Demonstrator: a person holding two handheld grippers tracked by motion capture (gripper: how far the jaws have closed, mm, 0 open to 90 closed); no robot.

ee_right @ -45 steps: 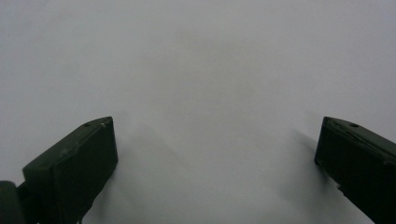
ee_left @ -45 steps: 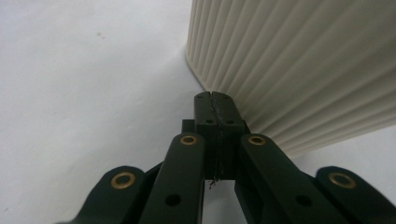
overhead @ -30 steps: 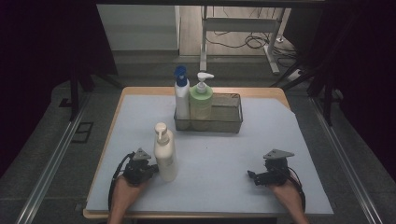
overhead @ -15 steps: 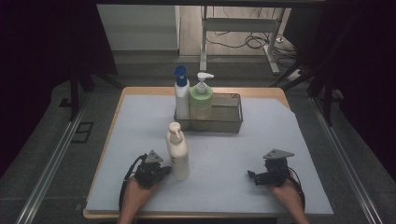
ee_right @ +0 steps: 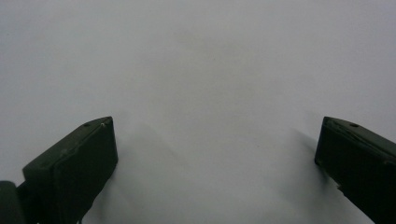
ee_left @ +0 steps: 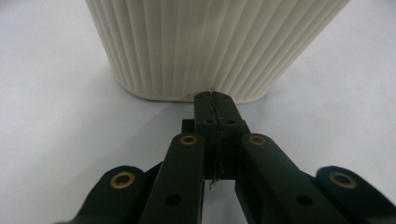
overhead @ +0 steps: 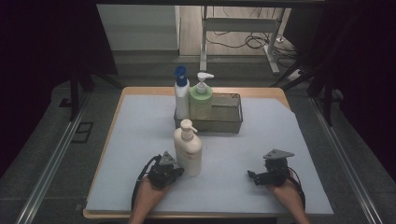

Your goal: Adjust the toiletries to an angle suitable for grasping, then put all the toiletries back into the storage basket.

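Bottles, count: three. One cream pump bottle (overhead: 187, 148), one white bottle with a blue cap (overhead: 181, 97), one green pump bottle (overhead: 201, 100).
Wire basket, count: one (overhead: 224, 122), standing toward the far edge of the bench (overhead: 140, 121), on the pale mat that covers it.
Blue-capped bottle, place: upright inside the wire basket, at its left end.
Green pump bottle, place: upright inside the wire basket, just right of the blue-capped bottle, touching or nearly touching it.
Cream pump bottle, place: upright on the bench, outside the wire basket, in front of its left half and apart from it. In the left gripper view its wall shows fine vertical ribs (ee_left: 205, 46).
Grippers, count: two, one in each of the person's hands.
Left gripper (overhead: 177, 171): fingers pressed flat together with nothing between them; the closed tips meet the foot of the cream pump bottle.
Right gripper (overhead: 251, 176): fingers spread wide over bare mat, holding nothing; it sits in front of the wire basket's right end, well apart from it.
Labels and writing: none legible on any bottle; brand cannot be told.
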